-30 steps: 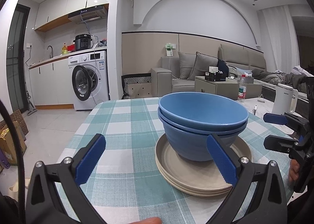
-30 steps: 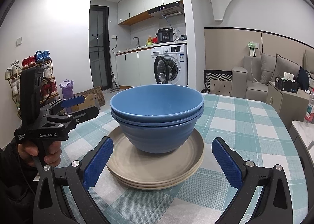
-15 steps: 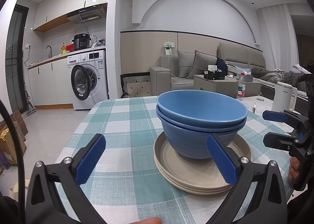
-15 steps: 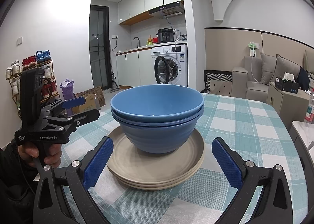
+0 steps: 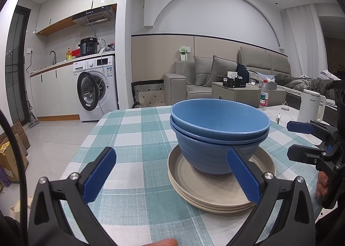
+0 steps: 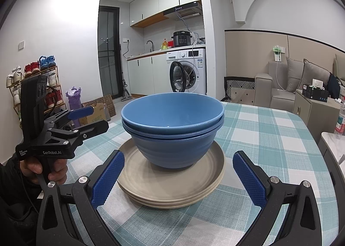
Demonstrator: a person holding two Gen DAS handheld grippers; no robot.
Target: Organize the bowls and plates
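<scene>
Two blue bowls sit nested one inside the other, right of centre in the left wrist view and dead centre in the right wrist view. They stand upright on a stack of beige plates — the edges of about three show at the rim. The plates rest on a table covered by a teal-and-white checked cloth.

The left gripper fills the bottom of its own frame, its blue-padded fingers spread wide with nothing between them; the right-hand pad overlaps the lower side of the bowls in the picture, but whether it touches them I cannot tell. The right gripper is likewise wide open and holds nothing. Its two pads stand either side of the plate stack at the lower middle of the frame, apart from it.

Each tool also appears in the other's camera: the left one at the left edge of the right wrist view, gripped by a hand below it, and the right one at the far right edge of the left wrist view.

Behind, a washing machine stands at middle left with its door ajar, and a grey sofa runs along the right — a white kettle sits at the far right.
</scene>
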